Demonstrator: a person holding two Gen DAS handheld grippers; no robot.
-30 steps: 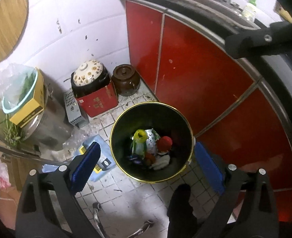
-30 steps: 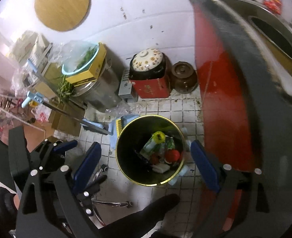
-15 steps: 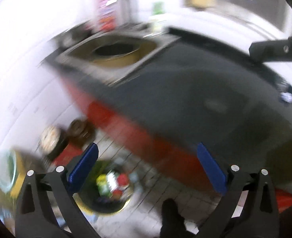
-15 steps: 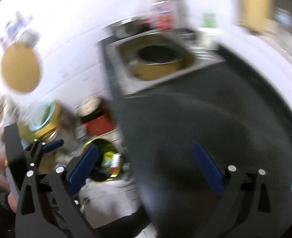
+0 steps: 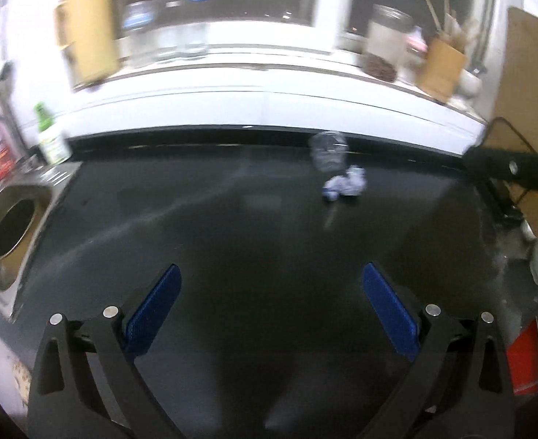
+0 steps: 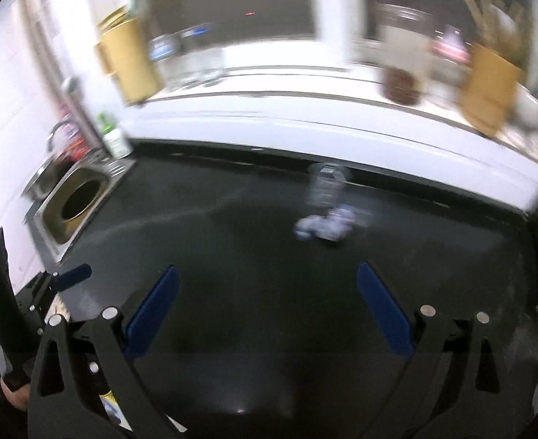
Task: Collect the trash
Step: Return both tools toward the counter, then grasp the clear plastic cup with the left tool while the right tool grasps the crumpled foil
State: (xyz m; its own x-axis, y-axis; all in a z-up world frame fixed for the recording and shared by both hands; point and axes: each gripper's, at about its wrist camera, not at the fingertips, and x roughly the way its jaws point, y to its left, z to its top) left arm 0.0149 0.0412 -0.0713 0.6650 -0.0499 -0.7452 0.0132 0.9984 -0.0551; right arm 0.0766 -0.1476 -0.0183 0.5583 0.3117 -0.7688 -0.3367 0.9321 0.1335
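A crumpled white-and-blue paper wad (image 5: 343,184) (image 6: 325,224) lies on the dark countertop (image 5: 232,241) (image 6: 232,256), far ahead of both grippers. Just behind it stands a crushed clear plastic cup (image 5: 328,152) (image 6: 323,186), near the counter's back edge. My left gripper (image 5: 270,285) hangs open over the bare counter, nothing between its blue pads. My right gripper (image 6: 267,285) is open too, jaws wide and empty. The left gripper's body (image 6: 31,303) shows at the lower left of the right wrist view. Both views are motion-blurred.
A steel sink (image 5: 11,234) (image 6: 73,206) sits at the counter's left end, a green-capped bottle (image 5: 49,135) (image 6: 113,135) behind it. On the white windowsill stand a jar (image 5: 386,45), cardboard boxes (image 5: 442,64) and a tan board (image 5: 89,36). Red cabinet front (image 5: 523,358) at lower right.
Both grippers swung up from the trash bin on the floor, past the red cabinet and sink, to face the countertop. The bin has left view; paper wad and cup came in.
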